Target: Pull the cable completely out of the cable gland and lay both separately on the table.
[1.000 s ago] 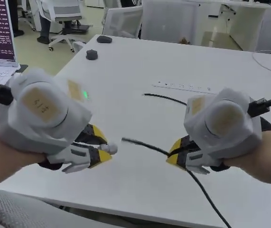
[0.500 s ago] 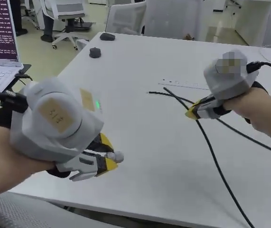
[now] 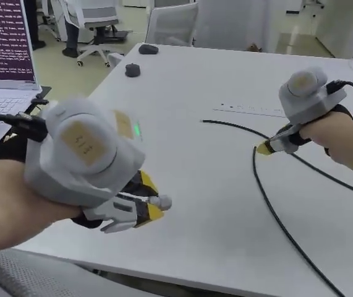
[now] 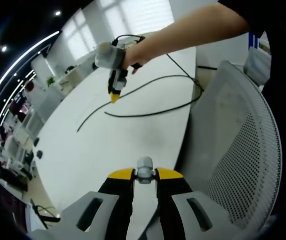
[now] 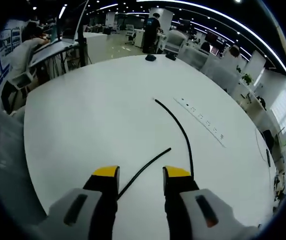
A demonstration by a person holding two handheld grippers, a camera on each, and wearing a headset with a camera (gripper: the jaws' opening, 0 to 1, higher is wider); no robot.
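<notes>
My left gripper (image 3: 154, 207) is at the table's near left edge, shut on the small grey cable gland (image 3: 161, 202), which sticks out past its yellow tips. In the left gripper view the gland (image 4: 144, 169) sits pinched between the jaws of that gripper (image 4: 144, 176). The black cable (image 3: 275, 210) lies in a loop on the white table (image 3: 188, 154), free of the gland. My right gripper (image 3: 266, 148) is low over it at the right. In the right gripper view the jaws of this gripper (image 5: 140, 172) stand apart, with the cable's free end (image 5: 153, 162) running between them.
A white power strip (image 3: 253, 110) lies beyond the cable. A mouse (image 3: 148, 49) and a round black object (image 3: 132, 70) sit at the far left of the table. A laptop (image 3: 3, 49) stands to the left. A mesh chair back (image 4: 238, 150) is beside the table edge.
The right gripper has carried the cable away to the right and farther back, clear of the gland. The left gripper has kept its hold on the gland near the table edge.
</notes>
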